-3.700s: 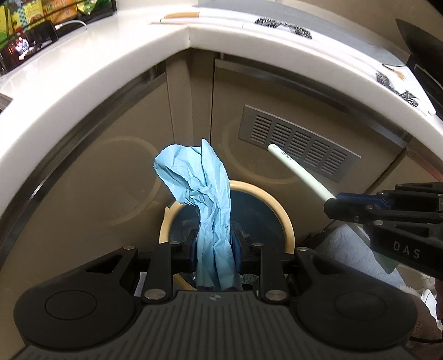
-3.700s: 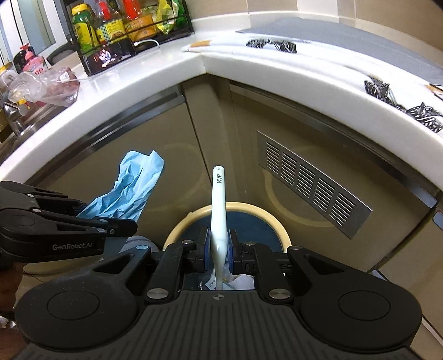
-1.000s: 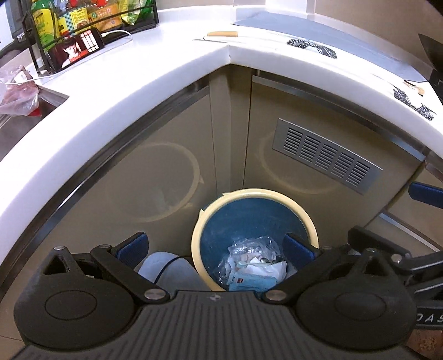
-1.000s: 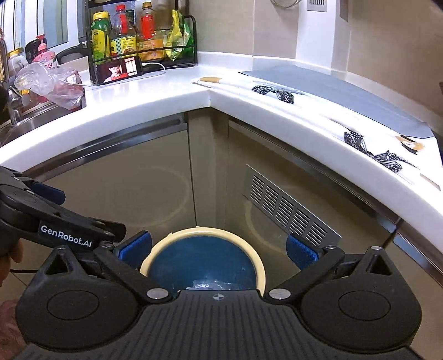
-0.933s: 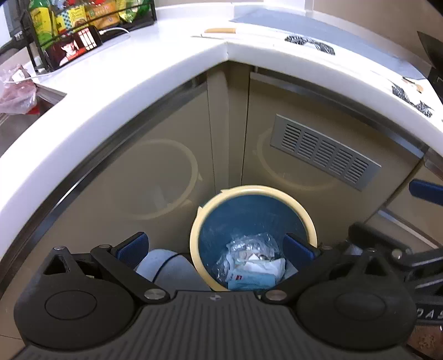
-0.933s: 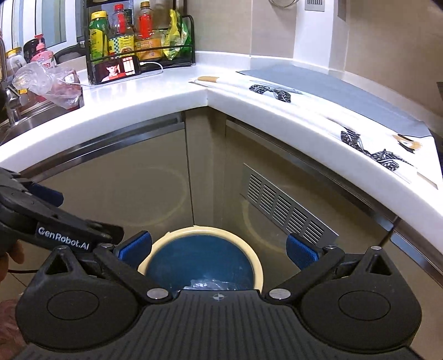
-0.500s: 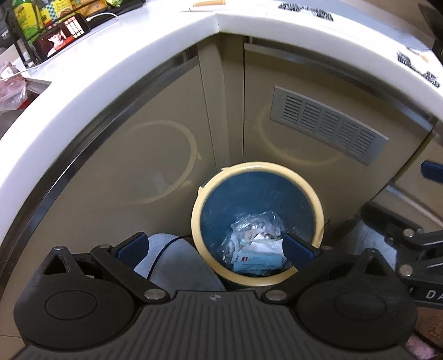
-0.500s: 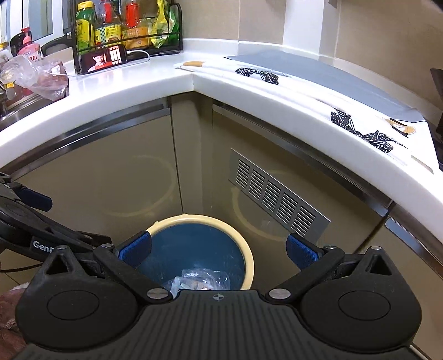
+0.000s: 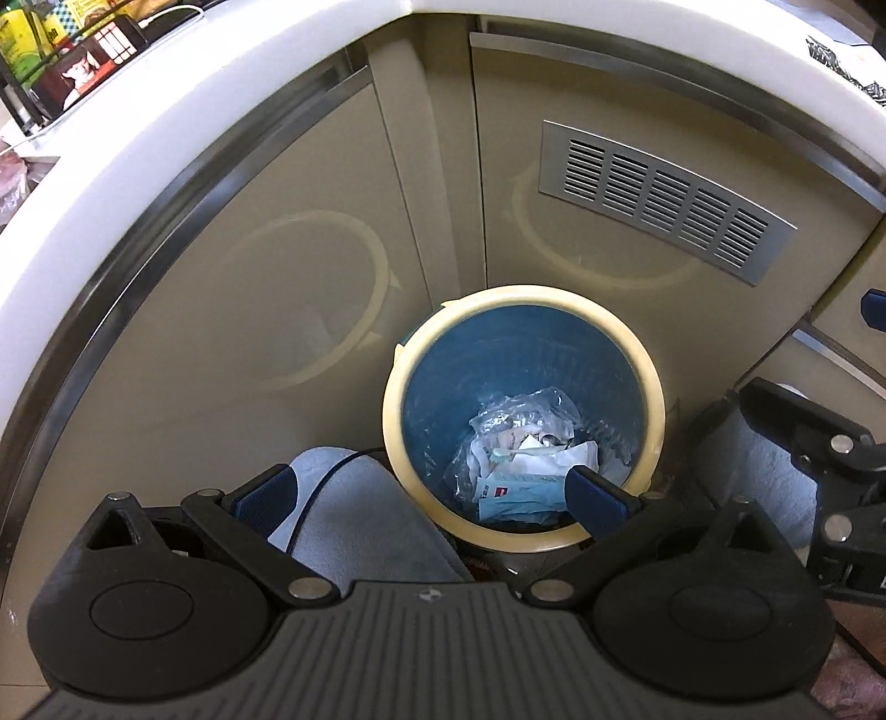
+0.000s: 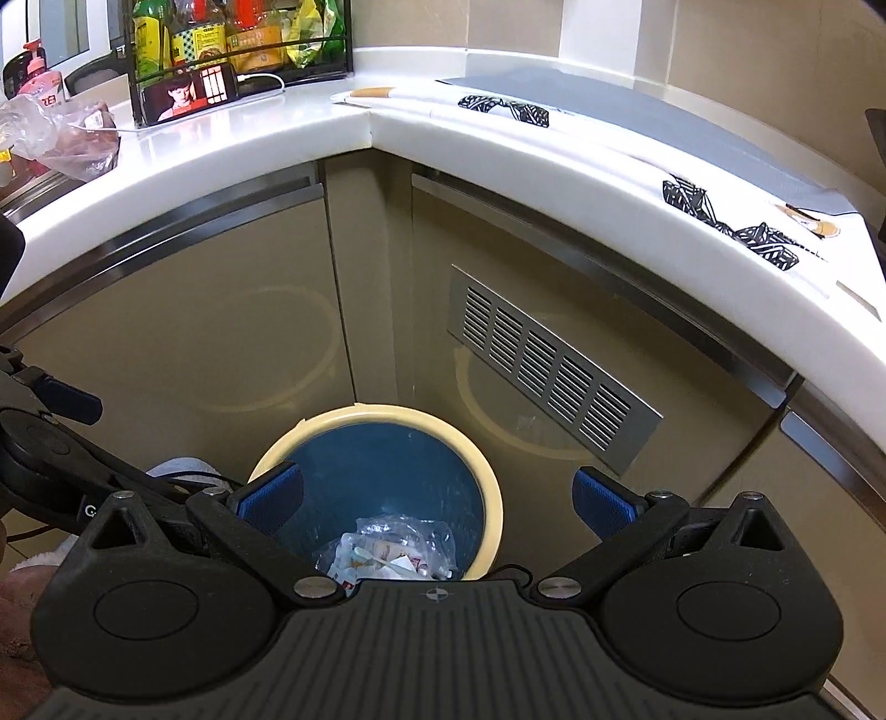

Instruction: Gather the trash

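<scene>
Beige cabinet doors (image 9: 310, 266) meet in a corner under a curved white countertop (image 10: 498, 149), and a metal vent grille (image 9: 659, 199) is set into the door at about 2 o'clock from the bin. On the floor in that corner stands the trash bin (image 9: 398, 387), blue inside with a cream rim, its glossy reflection showing as pale rings on both doors.

At the bottom of the bin lies the trash (image 9: 526, 459): crumpled clear plastic, white paper scraps, a packet with a red mark, a pale blue piece at 6 o'clock of the heap, and a thin white stick lying across the top. In the right wrist view the same heap (image 10: 393, 548) shows low in the bin (image 10: 487, 498), partly hidden by the gripper body.

The left gripper (image 9: 432, 498) hangs above the bin's near rim, its blue-padded jaws spread wide and holding nothing; the right-hand pad overlaps the bin mouth at about 5 o'clock. The right gripper (image 10: 437, 495) is likewise spread wide and empty, its pads flanking the bin's rim at 9 and 3 o'clock.

Up on the countertop, at 11 o'clock in the right wrist view, a black wire rack (image 10: 238, 50) holds bottles and packets, with a lit phone (image 10: 188, 91) propped before it and a clear plastic bag (image 10: 61, 133) further left. A grey mat (image 10: 637, 111) lies at 1 o'clock.
</scene>
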Available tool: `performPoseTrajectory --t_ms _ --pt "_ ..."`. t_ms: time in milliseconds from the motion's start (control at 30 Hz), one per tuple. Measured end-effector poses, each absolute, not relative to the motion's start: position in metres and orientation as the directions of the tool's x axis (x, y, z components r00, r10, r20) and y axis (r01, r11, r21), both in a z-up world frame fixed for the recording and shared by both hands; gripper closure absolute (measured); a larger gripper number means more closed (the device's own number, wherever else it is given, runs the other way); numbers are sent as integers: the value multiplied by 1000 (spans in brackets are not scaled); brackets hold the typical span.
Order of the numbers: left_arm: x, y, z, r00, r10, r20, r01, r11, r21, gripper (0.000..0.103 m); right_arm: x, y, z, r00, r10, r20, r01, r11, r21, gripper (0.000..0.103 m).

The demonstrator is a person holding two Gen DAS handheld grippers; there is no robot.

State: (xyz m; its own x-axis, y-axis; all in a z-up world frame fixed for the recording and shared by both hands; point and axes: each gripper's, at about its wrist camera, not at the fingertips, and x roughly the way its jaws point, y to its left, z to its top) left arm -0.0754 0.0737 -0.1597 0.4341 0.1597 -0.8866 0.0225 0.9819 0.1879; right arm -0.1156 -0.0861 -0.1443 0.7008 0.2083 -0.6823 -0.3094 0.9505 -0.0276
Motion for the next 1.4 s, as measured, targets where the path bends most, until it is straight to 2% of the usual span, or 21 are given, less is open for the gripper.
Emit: performPoseTrajectory --t_ms 1400 --pt "-76 65 -155 449 204 -870 10 972 234 0 -109 -89 -148 686 219 -694 -316 949 -13 0"
